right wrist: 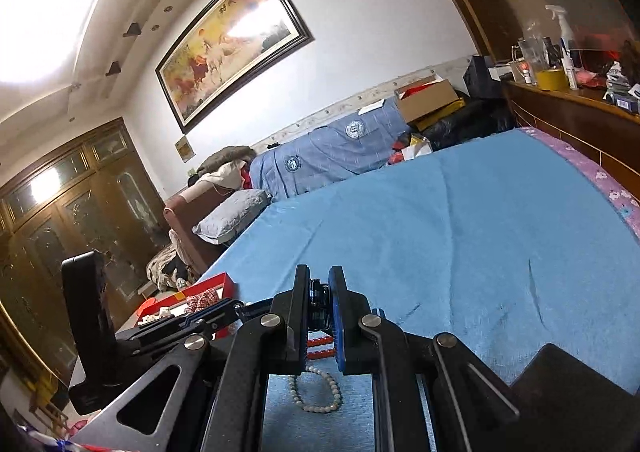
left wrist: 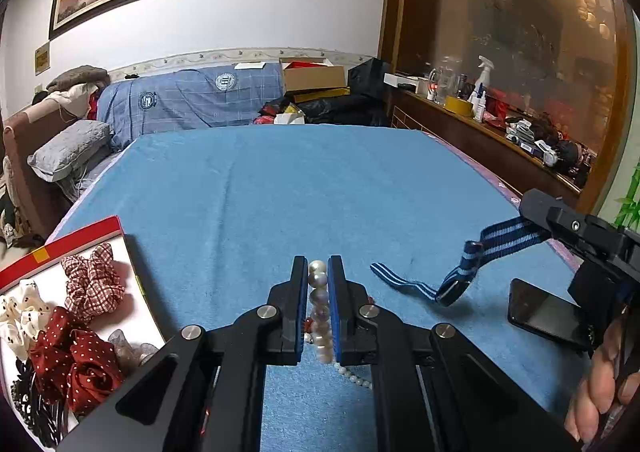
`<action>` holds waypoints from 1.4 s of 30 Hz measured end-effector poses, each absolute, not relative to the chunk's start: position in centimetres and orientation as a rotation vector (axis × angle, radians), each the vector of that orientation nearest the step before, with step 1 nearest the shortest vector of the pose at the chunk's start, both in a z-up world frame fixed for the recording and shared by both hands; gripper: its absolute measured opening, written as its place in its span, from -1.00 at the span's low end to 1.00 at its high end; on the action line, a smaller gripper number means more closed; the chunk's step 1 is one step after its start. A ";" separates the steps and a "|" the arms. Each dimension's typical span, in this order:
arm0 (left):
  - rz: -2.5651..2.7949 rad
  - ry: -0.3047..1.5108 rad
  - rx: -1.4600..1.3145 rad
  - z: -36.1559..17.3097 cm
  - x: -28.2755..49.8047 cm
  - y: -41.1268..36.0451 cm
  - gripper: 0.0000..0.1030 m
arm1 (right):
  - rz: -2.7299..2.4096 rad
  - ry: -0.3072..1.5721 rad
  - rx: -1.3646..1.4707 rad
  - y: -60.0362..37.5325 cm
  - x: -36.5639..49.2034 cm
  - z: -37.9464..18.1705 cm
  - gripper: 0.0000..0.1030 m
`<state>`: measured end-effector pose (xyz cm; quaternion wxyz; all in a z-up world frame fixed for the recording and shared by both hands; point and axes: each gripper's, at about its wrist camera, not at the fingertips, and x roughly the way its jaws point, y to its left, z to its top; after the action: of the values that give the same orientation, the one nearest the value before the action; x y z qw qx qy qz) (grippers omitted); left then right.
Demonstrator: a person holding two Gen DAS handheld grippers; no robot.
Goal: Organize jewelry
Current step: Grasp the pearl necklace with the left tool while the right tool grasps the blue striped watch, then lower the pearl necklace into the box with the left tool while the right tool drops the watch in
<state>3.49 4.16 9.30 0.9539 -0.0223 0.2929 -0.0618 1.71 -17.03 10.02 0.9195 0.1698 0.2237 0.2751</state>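
The left gripper (left wrist: 318,272) pinches a string of large pearls (left wrist: 319,304) between its fingers, over the blue towel (left wrist: 304,188). To its left sits a red-edged box (left wrist: 86,234) of fabric scrunchies (left wrist: 94,284). To its right, the right gripper (right wrist: 319,292) clamps a dark watch body (right wrist: 318,302), its striped strap (left wrist: 460,272) trailing onto the towel. Below the right fingers lie red beads (right wrist: 320,348) and a pale bead bracelet (right wrist: 318,392).

Blue-covered bed (left wrist: 280,180), red-rimmed tray (left wrist: 80,236), black phone (left wrist: 544,312), small-bead bracelet (right wrist: 316,392)
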 end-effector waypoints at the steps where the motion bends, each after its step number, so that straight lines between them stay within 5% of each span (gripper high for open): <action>1: -0.125 0.597 -0.042 9.3 3.6 4.0 -0.82 | 0.567 0.456 0.352 -17.0 1.6 10.1 -0.80; 42: -0.069 0.634 0.034 7.8 4.2 1.9 -0.82 | 0.594 0.446 0.373 -16.6 -0.2 10.4 -0.79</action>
<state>4.16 1.95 7.80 0.9495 0.0165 0.3115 -0.0339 -0.25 -16.58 10.44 0.9149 0.1811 0.2168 0.2884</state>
